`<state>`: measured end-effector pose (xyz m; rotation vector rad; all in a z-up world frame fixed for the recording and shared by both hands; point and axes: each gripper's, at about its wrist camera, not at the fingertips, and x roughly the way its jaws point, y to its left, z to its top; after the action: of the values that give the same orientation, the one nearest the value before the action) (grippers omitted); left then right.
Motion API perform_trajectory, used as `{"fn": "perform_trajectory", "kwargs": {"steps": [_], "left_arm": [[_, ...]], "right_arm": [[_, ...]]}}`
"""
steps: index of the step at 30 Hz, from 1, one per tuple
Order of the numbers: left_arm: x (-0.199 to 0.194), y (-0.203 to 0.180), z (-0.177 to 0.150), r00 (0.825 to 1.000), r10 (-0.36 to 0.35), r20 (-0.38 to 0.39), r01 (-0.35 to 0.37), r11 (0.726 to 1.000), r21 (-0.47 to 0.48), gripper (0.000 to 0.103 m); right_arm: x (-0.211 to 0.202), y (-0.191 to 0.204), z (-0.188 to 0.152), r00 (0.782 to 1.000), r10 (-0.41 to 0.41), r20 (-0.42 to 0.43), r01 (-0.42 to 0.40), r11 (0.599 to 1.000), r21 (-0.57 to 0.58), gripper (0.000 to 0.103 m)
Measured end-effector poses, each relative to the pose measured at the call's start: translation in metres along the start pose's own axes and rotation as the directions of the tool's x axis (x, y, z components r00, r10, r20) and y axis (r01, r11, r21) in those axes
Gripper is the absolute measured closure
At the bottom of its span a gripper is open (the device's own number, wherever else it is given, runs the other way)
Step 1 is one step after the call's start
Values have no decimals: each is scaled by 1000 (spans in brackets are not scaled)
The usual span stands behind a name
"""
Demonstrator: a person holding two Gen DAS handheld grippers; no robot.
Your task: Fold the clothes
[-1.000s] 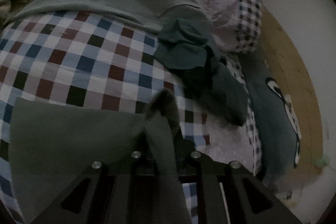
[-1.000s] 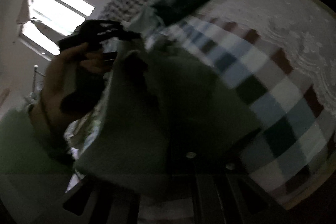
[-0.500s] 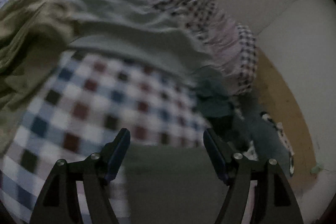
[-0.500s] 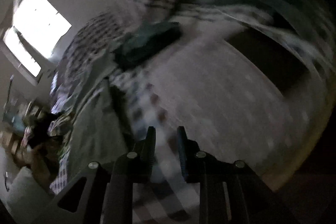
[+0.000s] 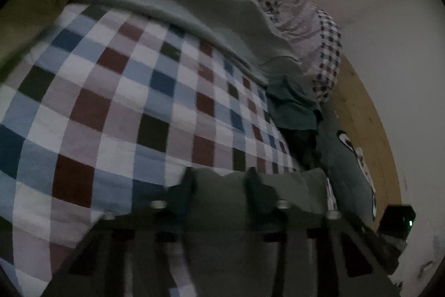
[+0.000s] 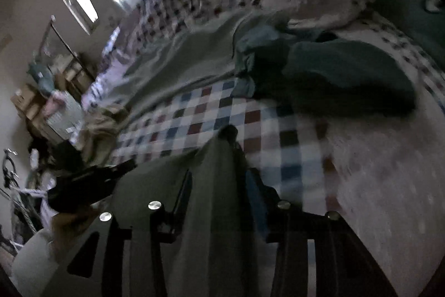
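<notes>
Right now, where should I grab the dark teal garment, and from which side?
Take the dark teal garment by its near edge, probably, coming low over the checked sheet from your side: that long lobe lies loose facing you, while its far end is bunched against the pale green cloth.

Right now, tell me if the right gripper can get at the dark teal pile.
Probably not yet. The path over the checked sheet to the dark teal pile looks free, but the grey-green garment sits in the right gripper.
</notes>
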<state>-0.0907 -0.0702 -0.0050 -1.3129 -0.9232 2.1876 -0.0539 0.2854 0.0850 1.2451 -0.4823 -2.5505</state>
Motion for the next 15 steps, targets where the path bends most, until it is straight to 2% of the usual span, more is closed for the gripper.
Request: {"fn": "perform_trajectory", "kwargs": {"steps": [1, 2, 3, 4, 8, 9, 10, 11, 12, 13, 14, 15], "left_arm": [[0, 2, 0, 1000, -5, 6, 5, 1000, -10, 81], [-2, 3, 0, 1000, -3, 16, 3, 1000, -13, 85], [-3, 4, 0, 1000, 2, 28, -2, 1000, -14, 92], [-7, 3, -1, 999, 5, 52, -5, 1000, -7, 97], [-24, -5, -5, 985, 0, 173, -8, 999, 46, 99], [-26, -6, -6, 982, 21, 189, -31, 998, 51, 99], [-27, -5, -5, 978, 50, 202, -61, 997, 46, 102], [-27, -3, -5, 973, 81, 214, -91, 995, 36, 102], [-26, -1, -4, 969, 121, 215, -127, 992, 14, 102], [-26, 3, -3, 964, 164, 211, -165, 986, -13, 101], [-28, -1, -3, 958, 187, 217, -191, 981, 2, 101], [-31, -9, -3, 953, 201, 228, -214, 976, 33, 100]], "right_arm": [[13, 1, 6, 1000, -6, -18, 6, 1000, -8, 61], [23, 3, 10, 999, -4, -33, 4, 1000, -16, 69], [32, 4, 14, 999, -5, -47, 3, 1000, -27, 80], [36, 6, 16, 999, -19, -51, 16, 999, -50, 102], [36, 9, 19, 998, -57, -13, 55, 991, -125, 102], [37, 4, 19, 997, -82, -6, 80, 989, -125, 101], [38, 0, 18, 990, -144, -3, 142, 980, -139, 101], [40, -3, 17, 957, -288, 13, 287, 943, -168, 100], [41, -7, 16, 911, -411, 31, 409, 894, -186, 99], [37, -13, 16, 895, -444, 30, 443, 882, -162, 99], [32, -19, 15, 885, -465, 30, 464, 875, -135, 98], [22, -21, 15, 908, -417, 38, 418, 903, -94, 97]]}}
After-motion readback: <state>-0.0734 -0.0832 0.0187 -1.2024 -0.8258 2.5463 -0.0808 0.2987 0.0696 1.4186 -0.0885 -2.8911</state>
